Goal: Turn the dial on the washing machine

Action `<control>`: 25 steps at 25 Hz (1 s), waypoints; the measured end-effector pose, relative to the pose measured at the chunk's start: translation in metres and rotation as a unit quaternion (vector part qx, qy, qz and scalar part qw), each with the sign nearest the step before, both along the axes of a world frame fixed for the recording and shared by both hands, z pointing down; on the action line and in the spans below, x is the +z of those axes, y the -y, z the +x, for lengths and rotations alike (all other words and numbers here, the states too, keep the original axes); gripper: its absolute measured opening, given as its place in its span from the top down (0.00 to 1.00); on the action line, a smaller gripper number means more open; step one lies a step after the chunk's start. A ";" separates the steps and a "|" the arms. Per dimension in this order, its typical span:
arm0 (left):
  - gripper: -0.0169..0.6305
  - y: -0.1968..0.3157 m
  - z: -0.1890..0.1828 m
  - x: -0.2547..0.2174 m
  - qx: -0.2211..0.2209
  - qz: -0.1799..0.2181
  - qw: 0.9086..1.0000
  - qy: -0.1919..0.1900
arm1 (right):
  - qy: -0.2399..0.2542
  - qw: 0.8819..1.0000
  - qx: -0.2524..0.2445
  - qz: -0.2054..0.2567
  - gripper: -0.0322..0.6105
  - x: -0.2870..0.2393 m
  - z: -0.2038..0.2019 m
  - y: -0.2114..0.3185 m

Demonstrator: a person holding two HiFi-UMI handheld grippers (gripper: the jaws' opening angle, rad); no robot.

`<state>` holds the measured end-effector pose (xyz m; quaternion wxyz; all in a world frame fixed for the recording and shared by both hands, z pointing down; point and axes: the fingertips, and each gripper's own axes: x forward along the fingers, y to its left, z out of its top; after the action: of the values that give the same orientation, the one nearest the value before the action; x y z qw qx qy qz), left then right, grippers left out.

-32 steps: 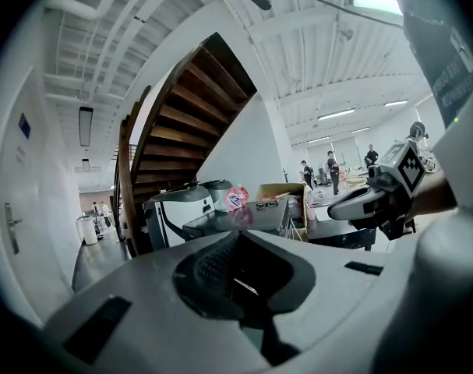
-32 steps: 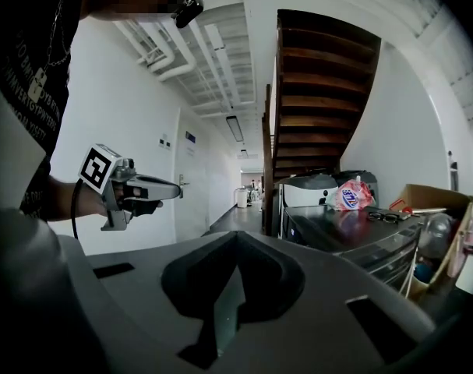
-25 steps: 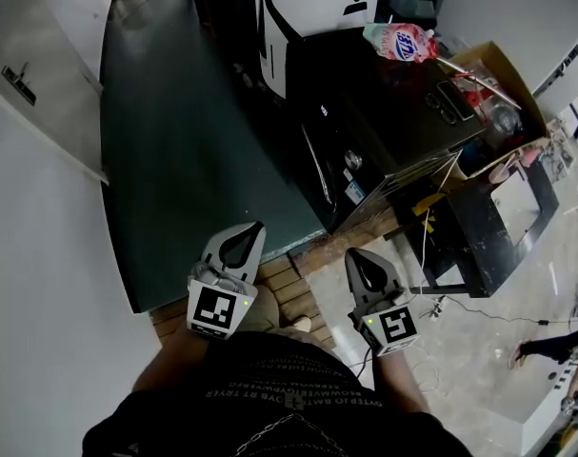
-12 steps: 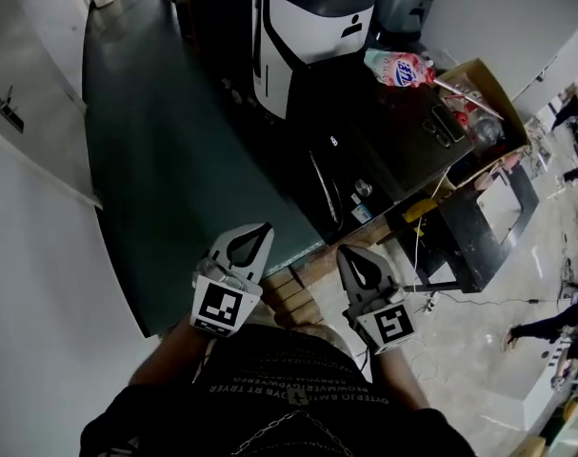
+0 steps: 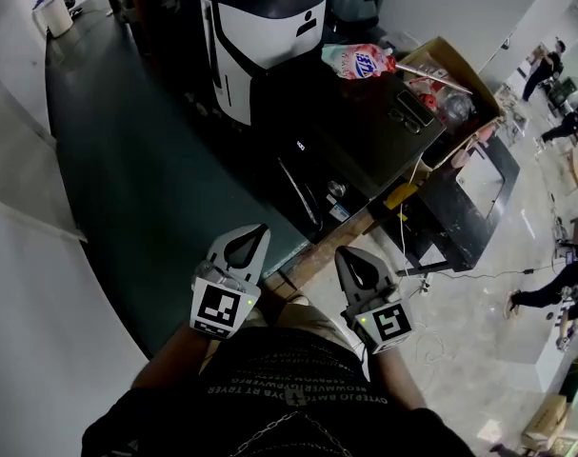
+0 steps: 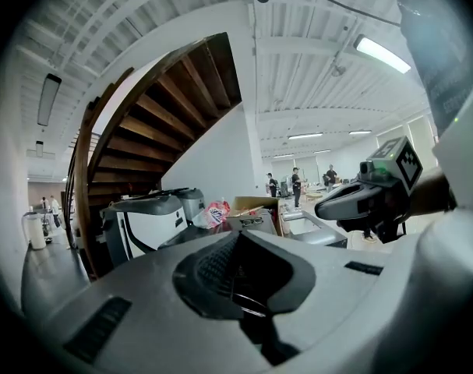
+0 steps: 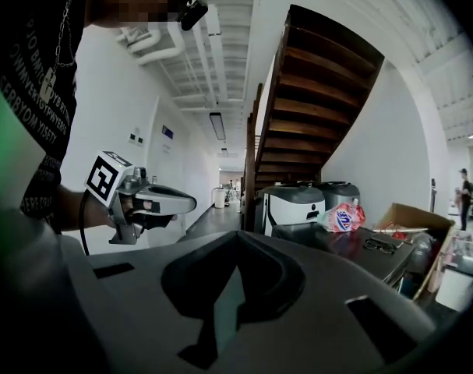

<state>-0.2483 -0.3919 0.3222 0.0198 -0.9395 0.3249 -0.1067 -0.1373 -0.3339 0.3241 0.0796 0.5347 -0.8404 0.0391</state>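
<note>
At washer far end | cardboard box: red items, glassware? unclear | pink pouch beside | L gripper, R gripper: jaws closed, empty

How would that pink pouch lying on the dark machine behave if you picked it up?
The pink pouch looks like soft, creased plastic film, so it would probably sag rather than stay stiff. It lies on its side on the dark machine, so rolling seems unlikely. Its glossy skin may be slippery.
</note>
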 end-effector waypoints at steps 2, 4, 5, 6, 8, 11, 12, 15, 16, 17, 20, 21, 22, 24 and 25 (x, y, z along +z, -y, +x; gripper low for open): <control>0.96 0.008 0.018 0.001 0.006 0.004 1.000 0.008 | 0.006 1.000 0.005 0.001 0.95 0.004 0.015 0.007; 0.96 0.013 0.036 -0.002 0.011 0.005 1.000 0.015 | 0.013 1.000 0.008 0.000 0.95 0.005 0.031 0.012; 0.96 0.014 0.046 -0.004 0.014 0.006 1.000 0.014 | 0.016 1.000 0.009 0.001 0.95 0.005 0.040 0.015; 0.96 0.016 0.055 -0.007 0.016 0.007 1.000 0.014 | 0.018 1.000 0.010 0.002 0.95 0.004 0.050 0.018; 0.96 0.024 0.074 -0.013 0.015 0.014 1.000 0.016 | 0.021 1.000 0.011 0.004 0.95 0.004 0.069 0.026; 0.96 0.033 0.098 -0.024 0.008 0.022 1.000 0.014 | 0.029 1.000 0.009 0.005 0.95 0.004 0.094 0.034; 0.96 0.033 0.105 -0.028 0.005 0.024 1.000 0.011 | 0.030 1.000 0.006 0.004 0.95 0.004 0.100 0.035; 0.96 0.030 0.119 -0.033 -0.004 0.029 1.000 0.006 | 0.028 1.000 -0.004 0.004 0.95 0.007 0.113 0.037; 0.96 0.028 0.121 -0.032 -0.008 0.028 1.000 0.008 | 0.029 1.000 -0.007 0.004 0.95 0.008 0.115 0.037; 0.96 0.025 0.122 -0.030 -0.010 0.026 1.000 0.012 | 0.032 0.999 -0.011 0.004 0.95 0.009 0.116 0.036; 0.96 0.024 0.121 -0.027 -0.019 0.023 0.999 0.023 | 0.039 0.999 -0.017 0.002 0.95 0.014 0.120 0.033; 0.96 0.026 0.120 -0.027 -0.022 0.022 0.999 0.026 | 0.042 0.999 -0.017 0.000 0.95 0.017 0.121 0.033; 0.96 0.028 0.119 -0.026 -0.023 0.019 0.999 0.028 | 0.046 0.999 -0.016 -0.004 0.95 0.021 0.122 0.034; 0.96 0.031 0.118 -0.023 -0.026 0.011 0.999 0.030 | 0.053 0.998 -0.015 -0.015 0.95 0.030 0.123 0.038; 0.96 0.034 0.117 -0.020 -0.028 0.008 0.999 0.032 | 0.053 0.998 -0.015 -0.021 0.95 0.036 0.124 0.041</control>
<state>-0.1310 -0.4256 0.3023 0.0343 -0.9262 0.3506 -0.1346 -0.0135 -0.3746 0.3597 0.0466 0.5175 -0.8503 0.0837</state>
